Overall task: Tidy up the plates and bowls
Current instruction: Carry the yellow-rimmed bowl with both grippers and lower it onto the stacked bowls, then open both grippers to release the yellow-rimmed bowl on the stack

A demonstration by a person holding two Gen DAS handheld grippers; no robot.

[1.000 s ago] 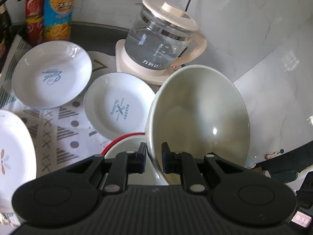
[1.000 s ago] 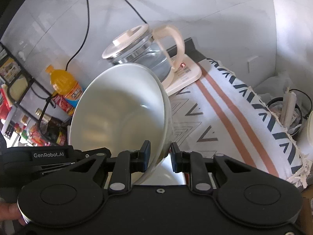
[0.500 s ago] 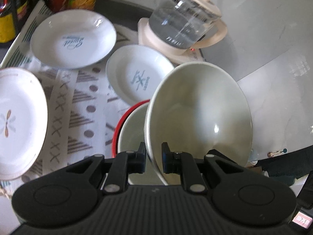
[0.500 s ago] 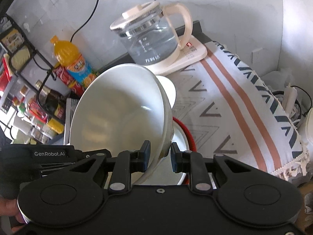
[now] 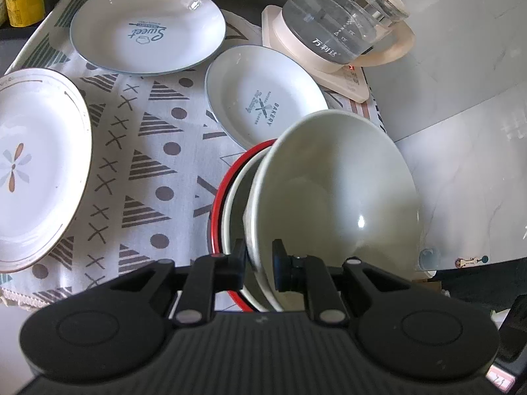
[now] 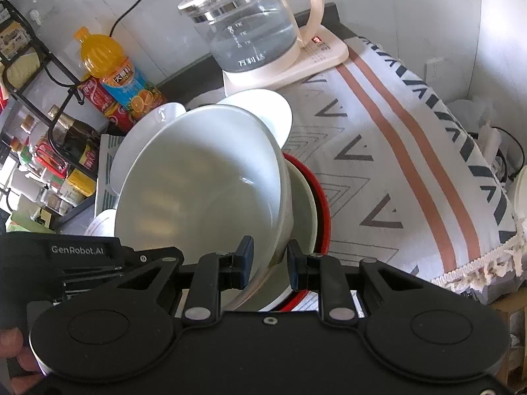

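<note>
A large white bowl [image 5: 336, 197] hangs tilted between both grippers, just above a red-rimmed bowl [image 5: 230, 191] that stands on the patterned cloth. My left gripper [image 5: 260, 265] is shut on the white bowl's near rim. In the right wrist view the same white bowl [image 6: 197, 181] is pinched at its opposite rim by my right gripper [image 6: 270, 263], also shut on it, with the red-rimmed bowl [image 6: 321, 204] beneath. Three white plates lie on the cloth: a "Sweet" plate [image 5: 148, 29], a "Bakery" plate [image 5: 263, 102] and a flower plate [image 5: 33, 164].
A glass kettle [image 5: 342, 10] on its cream base stands at the back by the wall. An orange juice bottle [image 6: 115, 69], cans and a wire rack of jars [image 6: 49, 125] line the back left. The striped cloth's fringed edge [image 6: 477, 273] hangs at the right.
Both grippers have sunk with the white bowl towards the red-rimmed bowl, which now shows more fully beneath it. The plates and the kettle have slid up in the views.
</note>
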